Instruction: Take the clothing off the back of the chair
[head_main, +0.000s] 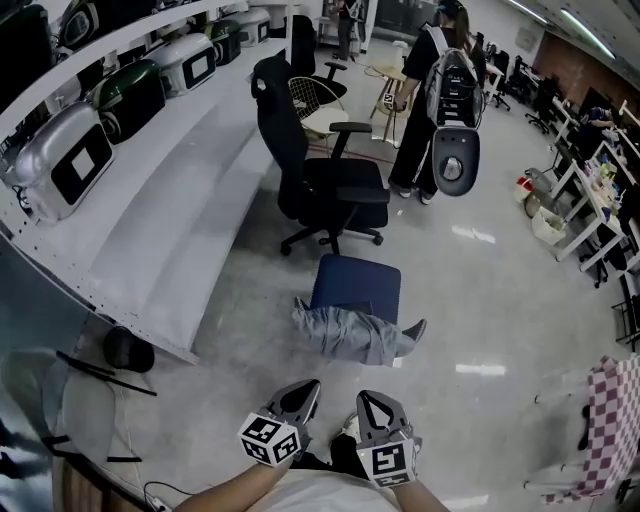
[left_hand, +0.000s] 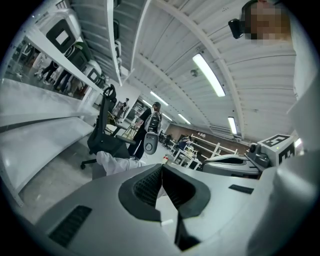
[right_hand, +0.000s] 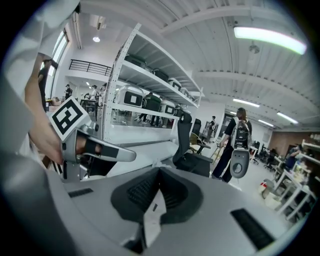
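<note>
Facing the crumpled grey clothing (head_main: 352, 336) that is hung over the back of the small blue padded chair (head_main: 357, 284).
The clothing is seen straight ahead of both tongs and well apart from them, stretched long from left to right across the chair back. The left gripper (head_main: 306, 388) and the right gripper (head_main: 367, 400) are held low, side by side, tipped a little down, and about as near as each other. Both pairs of jaws are pressed together and nothing is held in them.

Open-plan lab office, equipment shelving (head_main: 170, 200), office chair (head_main: 320, 180), rows of desks (head_main: 590, 195)
</note>
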